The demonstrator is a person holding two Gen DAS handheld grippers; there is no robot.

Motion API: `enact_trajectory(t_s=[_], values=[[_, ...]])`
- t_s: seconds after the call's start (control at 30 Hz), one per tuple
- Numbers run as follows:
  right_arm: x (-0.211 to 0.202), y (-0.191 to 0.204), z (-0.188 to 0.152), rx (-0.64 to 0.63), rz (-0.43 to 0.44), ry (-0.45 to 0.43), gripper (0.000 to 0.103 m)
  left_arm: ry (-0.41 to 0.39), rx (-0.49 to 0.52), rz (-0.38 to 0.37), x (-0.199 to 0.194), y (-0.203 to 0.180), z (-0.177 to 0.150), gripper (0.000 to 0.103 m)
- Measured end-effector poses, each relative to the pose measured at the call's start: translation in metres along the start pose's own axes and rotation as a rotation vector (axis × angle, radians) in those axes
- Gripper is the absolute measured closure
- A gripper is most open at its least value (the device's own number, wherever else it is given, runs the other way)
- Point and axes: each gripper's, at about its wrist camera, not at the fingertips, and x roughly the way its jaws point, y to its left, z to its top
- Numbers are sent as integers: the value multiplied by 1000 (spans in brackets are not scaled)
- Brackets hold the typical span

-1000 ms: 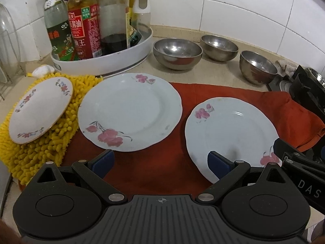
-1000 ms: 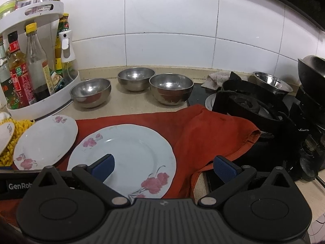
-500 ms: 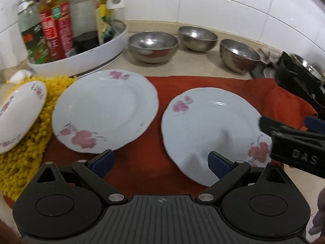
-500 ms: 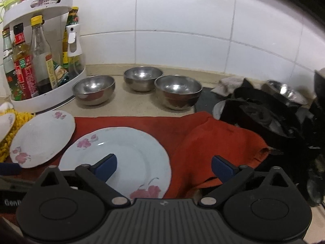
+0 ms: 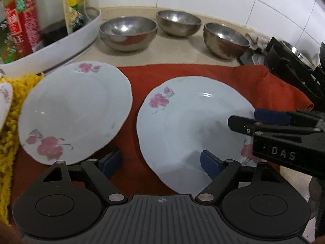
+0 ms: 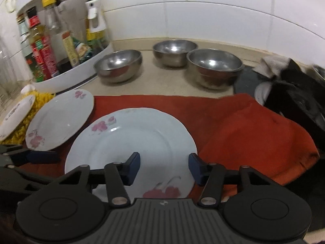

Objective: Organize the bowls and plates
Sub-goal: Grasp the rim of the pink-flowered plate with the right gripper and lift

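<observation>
Two white flowered plates lie on a red cloth (image 5: 182, 73): a left plate (image 5: 75, 111) (image 6: 61, 120) and a right plate (image 5: 193, 126) (image 6: 132, 140). A smaller plate (image 6: 16, 113) rests on a yellow mat (image 5: 12, 122). Three steel bowls (image 5: 128, 32) (image 5: 178, 22) (image 5: 225, 38) stand behind them. My left gripper (image 5: 160, 160) is open, its fingers straddling the right plate's near-left edge. My right gripper (image 6: 164, 166) is open and narrower than before, low over the right plate's near-right part; it also shows in the left wrist view (image 5: 264, 120).
A white turntable rack (image 6: 81, 69) with several bottles stands at the back left. A black stove (image 6: 300, 101) with a grey rag (image 6: 272, 65) is at the right. A tiled wall runs behind the counter.
Both grippers moved in toward the right plate. The right gripper's fingers came closer together. The left gripper shifted right, so the right plate now lies between its fingers.
</observation>
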Motion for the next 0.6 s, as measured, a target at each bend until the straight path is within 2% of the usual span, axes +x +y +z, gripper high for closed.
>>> enact_trajectory(t_s=[0.13, 0.27, 0.37, 0.47, 0.6], values=[[3, -8, 5, -16, 34, 12, 57, -9, 6, -2, 4, -1, 5, 14], [6, -24, 8, -12, 28, 21, 58, -14, 22, -12, 7, -3, 8, 13], [16, -26, 10, -35, 52, 50, 57, -14, 43, -38, 9, -9, 11, 13], [22, -27, 10, -38, 96, 71, 58, -9, 52, -52, 13, -15, 13, 6], [23, -33, 12, -28, 138, 79, 58, -21, 19, -44, 14, -15, 16, 7]])
